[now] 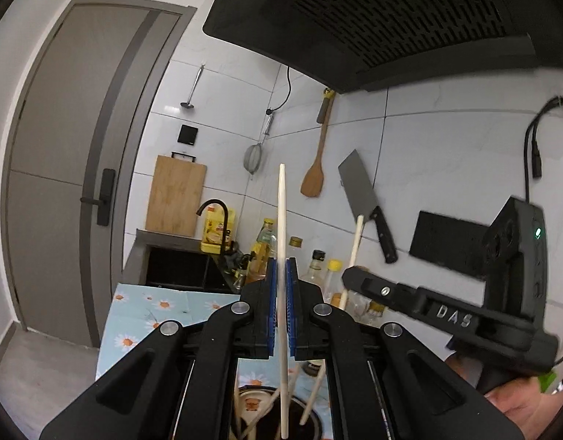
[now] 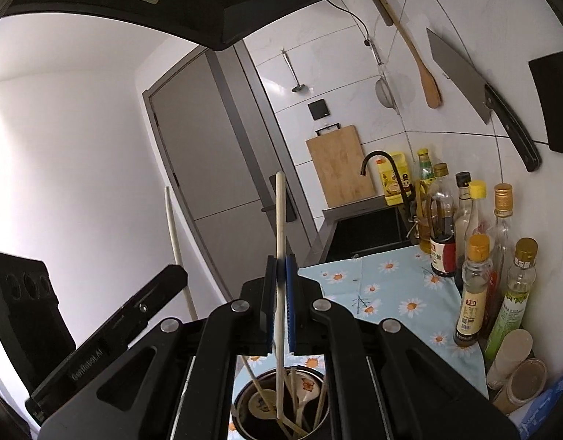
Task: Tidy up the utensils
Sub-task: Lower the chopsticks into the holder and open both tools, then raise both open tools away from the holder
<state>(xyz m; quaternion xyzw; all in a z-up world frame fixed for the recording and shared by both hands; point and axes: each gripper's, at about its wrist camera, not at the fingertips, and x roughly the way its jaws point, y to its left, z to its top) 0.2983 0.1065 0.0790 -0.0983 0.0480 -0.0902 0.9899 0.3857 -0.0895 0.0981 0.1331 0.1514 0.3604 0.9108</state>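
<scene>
My left gripper (image 1: 281, 275) is shut on a pale wooden chopstick (image 1: 282, 220) that stands upright, its lower end over a dark round utensil holder (image 1: 256, 396). My right gripper (image 2: 280, 275) is shut on a second pale chopstick (image 2: 280, 220), also upright, its lower end inside the same utensil holder (image 2: 245, 399). The holder contains several chopsticks and a white ceramic spoon (image 2: 303, 388). The right gripper also shows in the left wrist view (image 1: 354, 275), holding its chopstick (image 1: 356, 238). The left gripper's body (image 2: 109, 319) and its chopstick (image 2: 175, 238) show in the right wrist view.
A floral blue cloth (image 2: 384, 293) covers the counter. Several oil and sauce bottles (image 2: 475, 293) line the tiled wall at right. A cleaver (image 2: 475, 91), wooden spatula (image 2: 424, 69) and strainer hang on the wall. A black sink with faucet (image 2: 384, 168) and a cutting board (image 2: 340, 165) lie beyond. A range hood (image 1: 391, 18) hangs overhead.
</scene>
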